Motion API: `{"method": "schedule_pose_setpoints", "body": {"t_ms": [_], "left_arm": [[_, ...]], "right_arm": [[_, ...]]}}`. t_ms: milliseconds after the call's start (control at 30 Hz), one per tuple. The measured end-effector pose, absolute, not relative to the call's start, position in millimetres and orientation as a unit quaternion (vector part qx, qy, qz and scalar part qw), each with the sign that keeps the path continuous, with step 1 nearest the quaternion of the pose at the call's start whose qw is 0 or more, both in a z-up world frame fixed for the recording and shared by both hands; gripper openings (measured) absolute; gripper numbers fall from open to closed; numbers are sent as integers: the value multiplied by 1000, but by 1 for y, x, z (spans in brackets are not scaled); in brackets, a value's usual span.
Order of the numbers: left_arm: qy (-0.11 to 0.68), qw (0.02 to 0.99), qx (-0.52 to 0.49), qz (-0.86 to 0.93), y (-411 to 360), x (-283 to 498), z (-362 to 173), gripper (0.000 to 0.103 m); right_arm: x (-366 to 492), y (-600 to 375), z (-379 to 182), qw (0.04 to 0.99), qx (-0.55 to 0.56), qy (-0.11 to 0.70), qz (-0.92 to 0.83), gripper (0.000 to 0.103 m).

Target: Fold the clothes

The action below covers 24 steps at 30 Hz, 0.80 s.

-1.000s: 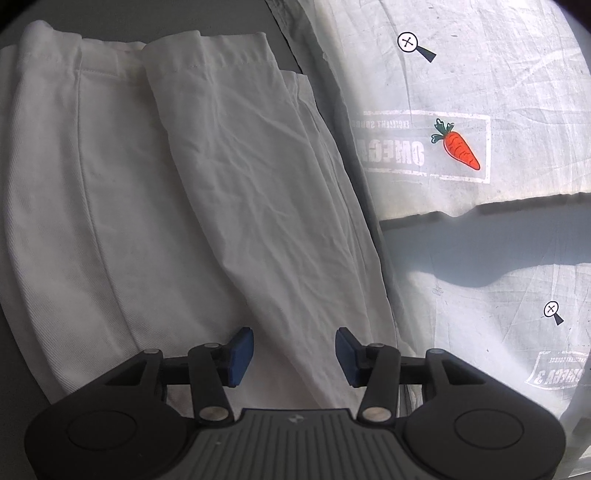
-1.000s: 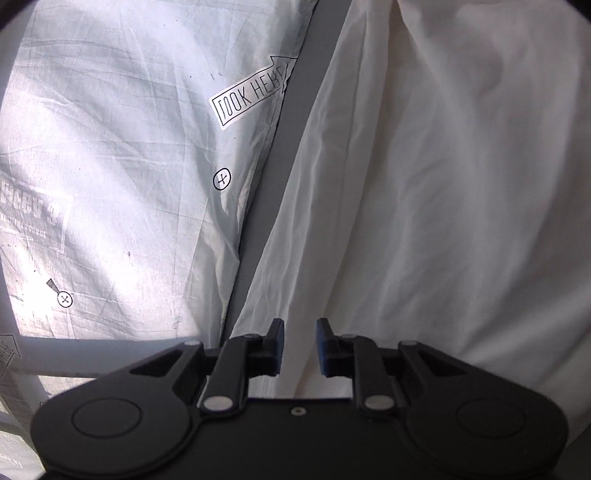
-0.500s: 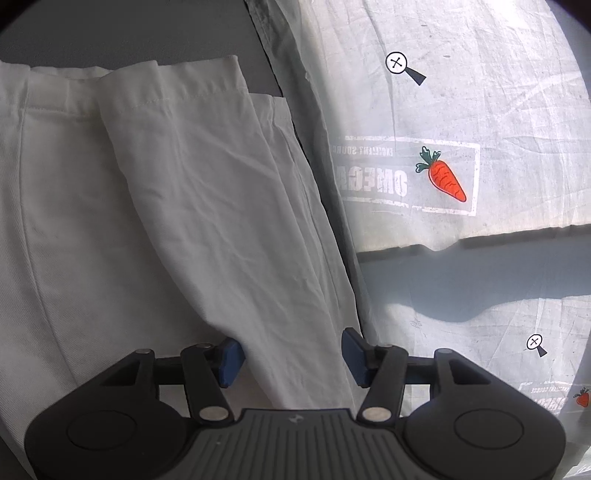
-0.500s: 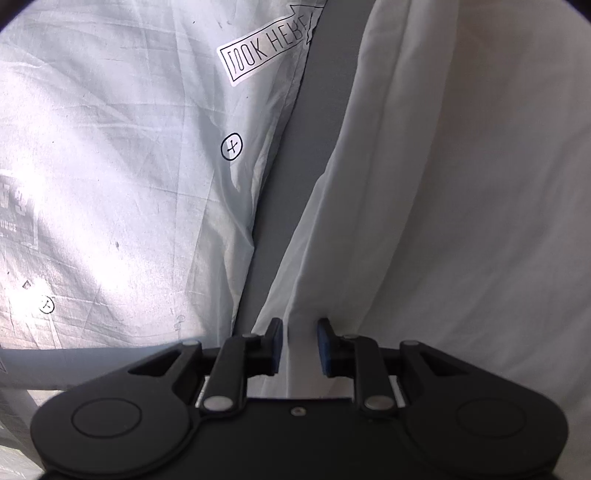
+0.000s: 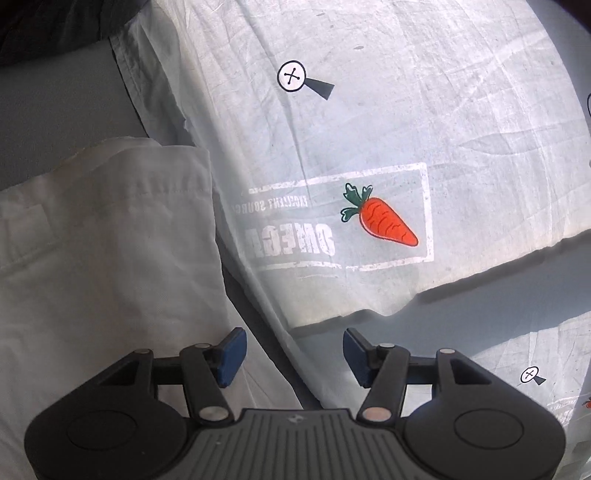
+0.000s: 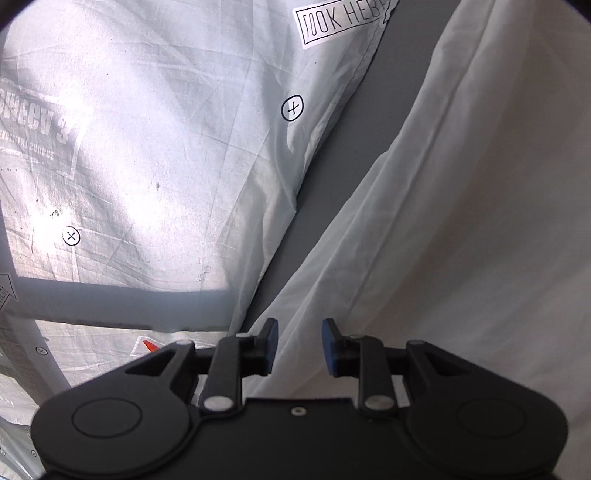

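Now both my grippers hang empty, jaws having just been opening.
Left gripper (image 5: 291,356) wide, right gripper (image 6: 300,345) narrower; white garment (image 5: 110,266) is soft, light: pinch its hemmed edge.

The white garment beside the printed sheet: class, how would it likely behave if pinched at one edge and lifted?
The white garment is probably floppy: it lies in soft folds and creases. It looks thin, so likely light. Its layers may slide apart when lifted.

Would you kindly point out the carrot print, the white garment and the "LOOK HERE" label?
carrot print (image 5: 386,221): left wrist view, orange body.
white garment (image 5: 110,258): left wrist view, top layer.
"LOOK HERE" label (image 6: 340,22): right wrist view, lettering.
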<state>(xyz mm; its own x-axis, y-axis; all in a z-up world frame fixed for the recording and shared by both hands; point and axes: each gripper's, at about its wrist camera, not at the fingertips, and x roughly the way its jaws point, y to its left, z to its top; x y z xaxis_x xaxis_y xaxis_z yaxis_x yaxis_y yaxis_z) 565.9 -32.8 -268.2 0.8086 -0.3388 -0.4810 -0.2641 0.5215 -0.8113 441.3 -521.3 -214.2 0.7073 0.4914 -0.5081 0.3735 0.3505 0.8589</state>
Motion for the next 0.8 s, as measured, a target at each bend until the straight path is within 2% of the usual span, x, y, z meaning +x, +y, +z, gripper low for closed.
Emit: {"method": "schedule_pose_setpoints", "body": {"t_ms": [267, 333, 400, 467, 567, 700, 800], "left_arm": [[317, 818, -480, -10, -21, 539, -256, 59], [331, 807, -489, 2, -20, 524, -257, 59], [348, 794, -499, 16, -19, 510, -260, 59], [355, 779, -517, 24, -15, 500, -261, 58], [365, 757, -541, 29, -16, 484, -269, 57], [384, 746, -543, 30, -21, 484, -277, 47], [393, 749, -534, 23, -26, 492, -277, 47]], "right_arm": [[432, -487, -214, 706, 578, 405, 53, 29], [427, -479, -213, 713, 546, 438, 28, 23], [427, -478, -223, 722, 512, 465, 10, 10], [435, -475, -225, 726, 492, 480, 2, 4], [449, -470, -223, 730, 468, 498, -3, 1], [475, -465, -221, 748, 429, 506, 1, 1], [487, -474, -222, 760, 415, 500, 3, 1]]}}
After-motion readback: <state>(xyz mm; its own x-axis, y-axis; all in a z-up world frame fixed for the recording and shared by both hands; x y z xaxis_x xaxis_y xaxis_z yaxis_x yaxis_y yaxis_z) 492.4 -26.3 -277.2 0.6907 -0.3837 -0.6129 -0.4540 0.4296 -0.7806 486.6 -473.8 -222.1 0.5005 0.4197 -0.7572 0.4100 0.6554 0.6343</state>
